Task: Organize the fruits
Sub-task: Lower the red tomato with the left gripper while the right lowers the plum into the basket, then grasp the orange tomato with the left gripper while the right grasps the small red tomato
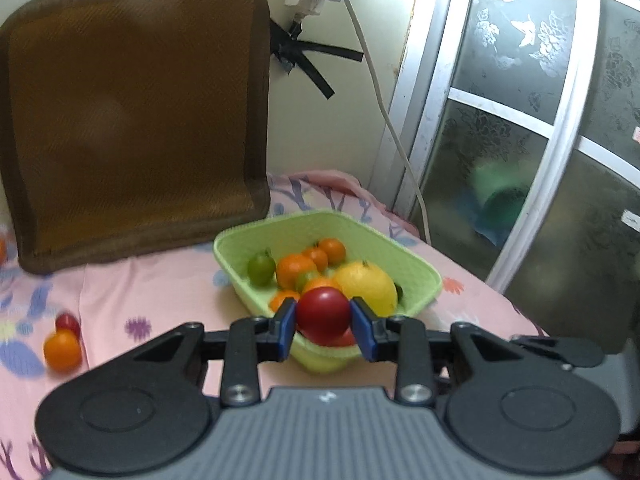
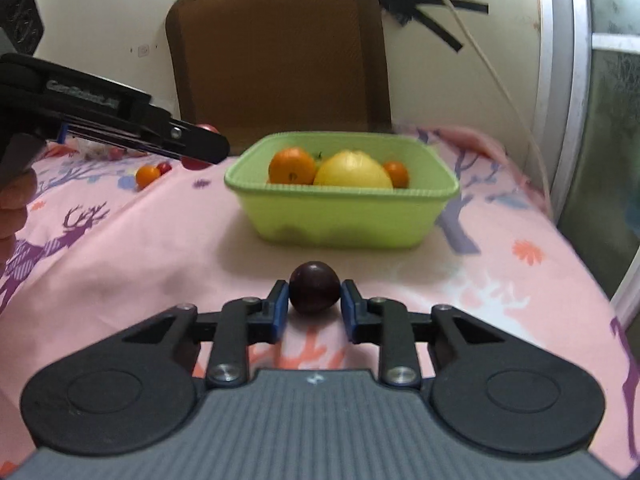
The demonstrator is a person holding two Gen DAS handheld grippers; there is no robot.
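Gripped between the pads of the left tongs [image 1: 324, 322], a red tomato [image 1: 323, 314] hangs over the near rim of the green basket [image 1: 424, 276] of fruit. On the pink bedsheet [image 2: 160, 240], well short of that basket, a dark plum [image 2: 314, 287] sits between the right tongs [image 2: 314, 305]; they stand narrow, but I cannot tell whether their pads touch it.

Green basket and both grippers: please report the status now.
Left gripper shut on red fruit, at green basket. Right gripper shut on dark plum, short of basket. Nothing blocks.
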